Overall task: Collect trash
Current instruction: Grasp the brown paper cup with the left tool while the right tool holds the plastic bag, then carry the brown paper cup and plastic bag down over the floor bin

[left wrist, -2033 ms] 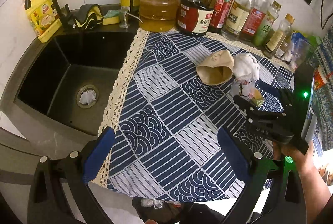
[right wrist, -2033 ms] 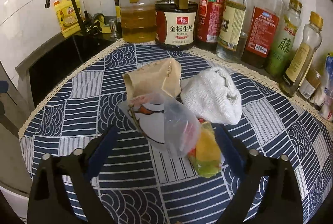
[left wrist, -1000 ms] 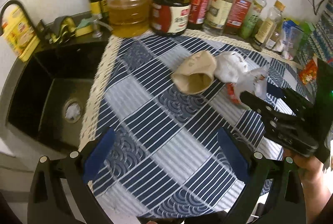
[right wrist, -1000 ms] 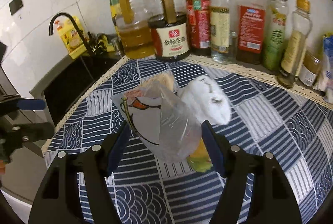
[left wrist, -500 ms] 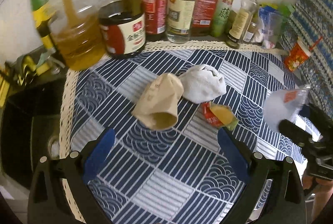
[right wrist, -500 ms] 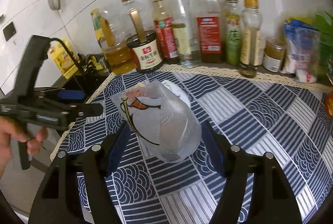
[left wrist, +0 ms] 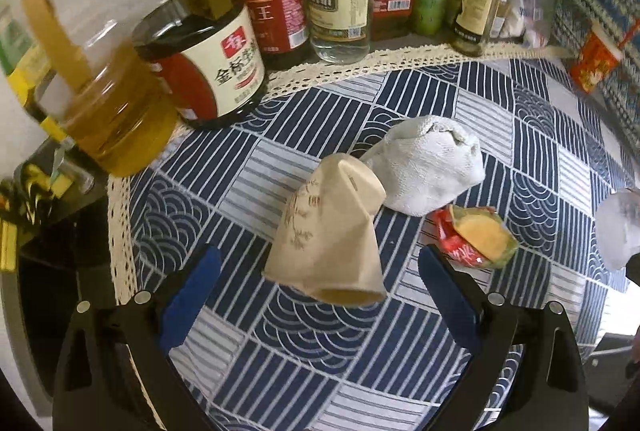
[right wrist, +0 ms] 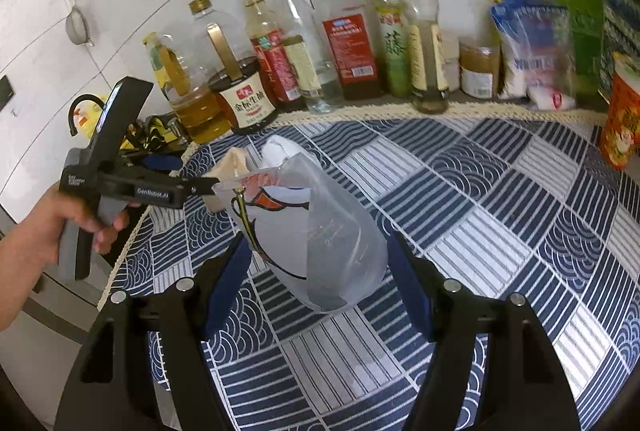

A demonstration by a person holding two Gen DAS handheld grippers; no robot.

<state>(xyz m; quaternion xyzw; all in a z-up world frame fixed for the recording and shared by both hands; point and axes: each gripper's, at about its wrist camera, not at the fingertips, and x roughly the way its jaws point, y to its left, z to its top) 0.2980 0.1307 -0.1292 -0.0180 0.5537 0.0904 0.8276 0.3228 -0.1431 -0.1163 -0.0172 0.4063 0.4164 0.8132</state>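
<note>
The clear plastic bag (right wrist: 316, 243) hangs pinched in the right claw (right wrist: 320, 287) above the table (right wrist: 500, 191), while the left claw (left wrist: 318, 295), fingers spread, frames the brown paper bag (left wrist: 332, 231) beside a white cloth (left wrist: 428, 167) and wrapper (left wrist: 476, 237).

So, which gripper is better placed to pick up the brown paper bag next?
The left gripper, probably. Its jaws are open and the brown paper bag lies between them. The right gripper already holds the clear plastic bag.

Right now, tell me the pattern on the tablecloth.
Navy and white tablecloth: squares of stripes and wave scallops, cream lace edge. Clearest in left wrist view.
</note>
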